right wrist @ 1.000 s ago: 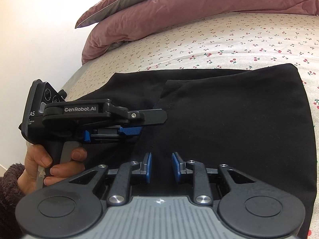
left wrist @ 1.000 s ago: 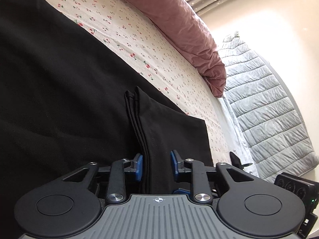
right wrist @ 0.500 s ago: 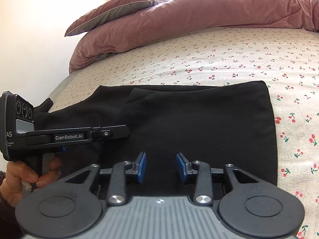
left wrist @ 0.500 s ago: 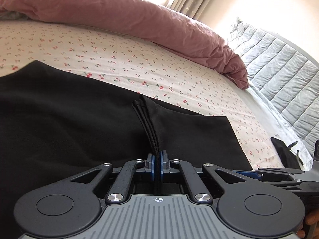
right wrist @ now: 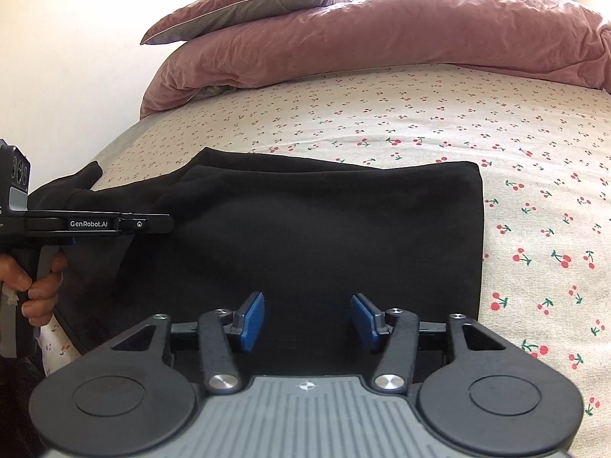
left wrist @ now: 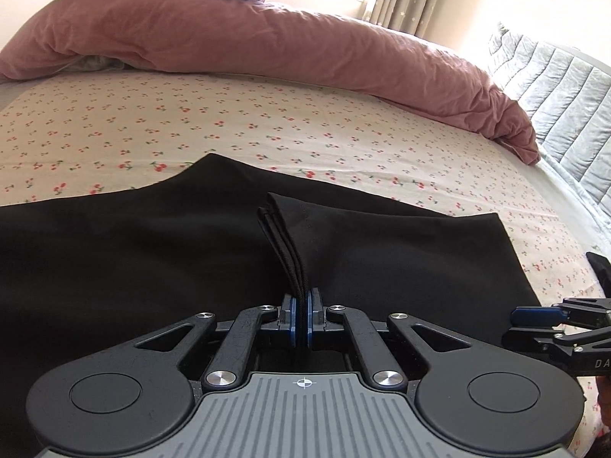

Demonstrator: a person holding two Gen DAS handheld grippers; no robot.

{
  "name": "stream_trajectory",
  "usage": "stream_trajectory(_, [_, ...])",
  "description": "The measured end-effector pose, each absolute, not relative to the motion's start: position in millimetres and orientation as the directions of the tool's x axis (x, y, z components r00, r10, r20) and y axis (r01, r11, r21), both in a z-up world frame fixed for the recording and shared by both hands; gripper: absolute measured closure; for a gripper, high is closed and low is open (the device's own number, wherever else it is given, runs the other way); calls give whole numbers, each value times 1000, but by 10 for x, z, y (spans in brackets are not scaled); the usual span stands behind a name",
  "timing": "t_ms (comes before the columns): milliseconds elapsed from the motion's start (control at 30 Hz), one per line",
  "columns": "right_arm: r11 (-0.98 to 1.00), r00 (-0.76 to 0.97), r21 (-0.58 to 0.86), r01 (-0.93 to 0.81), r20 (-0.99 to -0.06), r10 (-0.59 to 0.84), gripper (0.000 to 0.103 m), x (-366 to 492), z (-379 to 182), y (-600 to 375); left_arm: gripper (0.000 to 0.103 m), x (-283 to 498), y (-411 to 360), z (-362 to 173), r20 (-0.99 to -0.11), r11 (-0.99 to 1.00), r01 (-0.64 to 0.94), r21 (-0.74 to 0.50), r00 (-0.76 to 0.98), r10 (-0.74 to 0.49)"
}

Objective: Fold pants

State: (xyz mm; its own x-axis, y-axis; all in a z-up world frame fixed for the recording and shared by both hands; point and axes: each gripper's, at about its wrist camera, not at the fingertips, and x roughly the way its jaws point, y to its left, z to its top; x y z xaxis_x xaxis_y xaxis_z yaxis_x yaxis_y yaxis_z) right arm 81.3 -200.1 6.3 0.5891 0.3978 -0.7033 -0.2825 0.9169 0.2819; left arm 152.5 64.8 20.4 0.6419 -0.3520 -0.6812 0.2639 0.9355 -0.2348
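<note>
- Since one second ago: left gripper (left wrist: 301, 315) has clamped onto the stacked edge of the pants (left wrist: 152, 267) and lifted it; right gripper (right wrist: 307, 318) jaws have just been opening, nothing pinched between them.
- Pants lie part-folded on the bed (left wrist: 267, 129).
- Step: starting a fold. Next, probably: carry the edge across, right gripper steadying.

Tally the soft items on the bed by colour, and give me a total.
Black: 1, the pants, one edge pinched in the left gripper
Pink: 1, the bunched duvet
Pink-grey: 1, the pillow on top of the duvet
Cherry print: 1, the sheet
Grey quilted: 1, the cover at the bed's edge
Total: 5
</note>
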Motion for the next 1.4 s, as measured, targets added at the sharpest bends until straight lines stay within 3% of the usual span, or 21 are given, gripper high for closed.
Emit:
stream_trajectory(333, [906,591,236,-352,-694,411,37,982,31,-1645,100,1499,1278,197,-707,964,216,-157,656,-262])
stream_trajectory(667, [875,571,209,-436,-687,449,35,1096,-17,-1273,100,1511,1999,287,-723,991,105,-86,677,-134])
stream_trajectory(1400, [817,548,179,-549,-661,513,33,917,-6,-991,98,1580,3214,412,-680,961,-243,130,684,265])
